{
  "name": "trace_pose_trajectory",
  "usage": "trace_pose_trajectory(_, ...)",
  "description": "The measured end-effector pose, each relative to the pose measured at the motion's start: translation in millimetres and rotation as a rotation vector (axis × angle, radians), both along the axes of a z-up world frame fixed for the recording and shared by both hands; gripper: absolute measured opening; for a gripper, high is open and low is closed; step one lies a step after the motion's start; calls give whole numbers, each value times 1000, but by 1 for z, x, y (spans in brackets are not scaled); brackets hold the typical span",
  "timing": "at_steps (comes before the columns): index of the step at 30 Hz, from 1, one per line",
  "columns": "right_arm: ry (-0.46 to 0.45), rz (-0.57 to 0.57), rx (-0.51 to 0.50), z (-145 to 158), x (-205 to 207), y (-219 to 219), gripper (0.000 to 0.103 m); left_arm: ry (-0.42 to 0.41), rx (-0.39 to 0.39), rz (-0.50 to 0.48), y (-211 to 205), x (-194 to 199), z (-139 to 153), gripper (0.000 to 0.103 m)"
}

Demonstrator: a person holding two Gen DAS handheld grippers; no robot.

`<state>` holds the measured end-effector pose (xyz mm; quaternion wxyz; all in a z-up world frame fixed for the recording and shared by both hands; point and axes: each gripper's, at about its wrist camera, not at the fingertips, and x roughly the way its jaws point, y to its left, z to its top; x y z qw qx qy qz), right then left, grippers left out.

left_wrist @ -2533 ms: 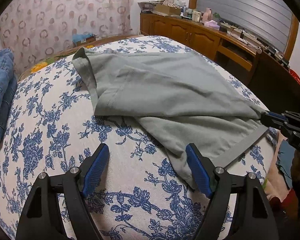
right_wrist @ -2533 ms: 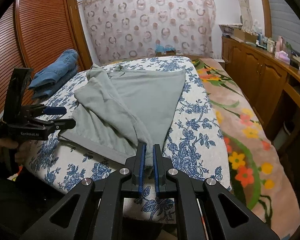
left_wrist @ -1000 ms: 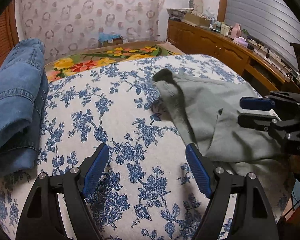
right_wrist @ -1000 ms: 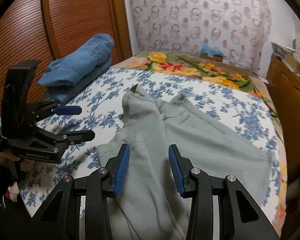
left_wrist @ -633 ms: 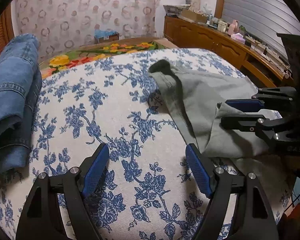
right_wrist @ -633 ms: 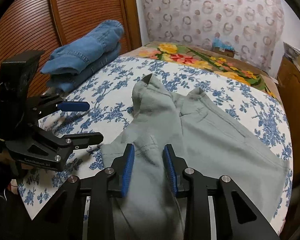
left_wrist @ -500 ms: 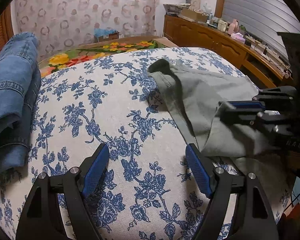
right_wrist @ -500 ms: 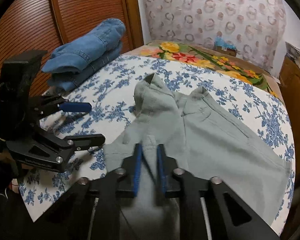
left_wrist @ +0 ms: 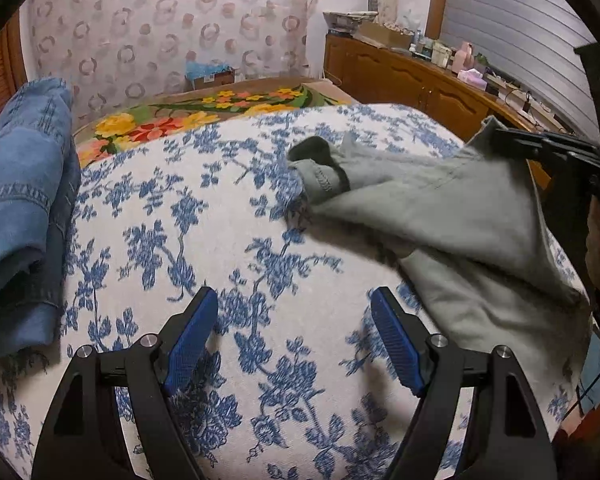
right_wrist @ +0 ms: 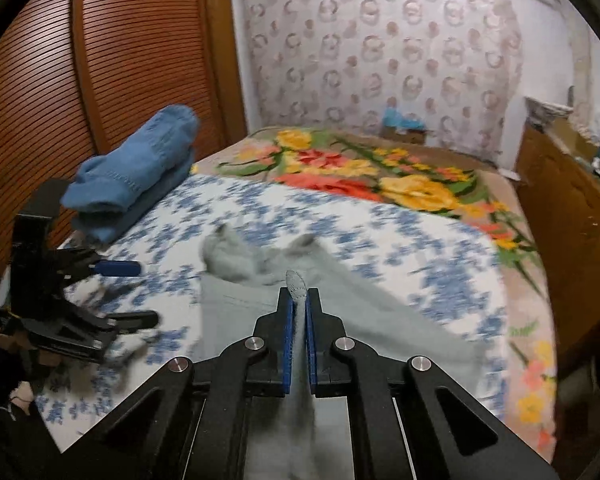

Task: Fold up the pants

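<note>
my right gripper (right_wrist: pixel 299 312) has just closed and pinches a fold of the pants (right_wrist: pixel 364 336); my left gripper (left_wrist: pixel 292 344) hangs wide open, empty, over the bed (left_wrist: pixel 228 240).

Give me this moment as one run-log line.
right gripper: shut on grey pants, lifting fold | left gripper: open, empty, over bedspread | fold unfinished

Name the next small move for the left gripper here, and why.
Probably move the open left gripper to the grey pants and pinch the edge lying on the bedspread: the right gripper is already shut on a lifted fold, while the left fingers hold nothing.
</note>
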<state>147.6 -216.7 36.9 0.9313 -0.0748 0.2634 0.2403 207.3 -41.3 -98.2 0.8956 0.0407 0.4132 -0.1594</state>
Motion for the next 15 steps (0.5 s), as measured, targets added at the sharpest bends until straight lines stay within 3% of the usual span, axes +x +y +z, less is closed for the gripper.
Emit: trace_pose_trajectory(15,46,-193,-32,-22,31,-64,6,2,44,-53,-44,23,10,80)
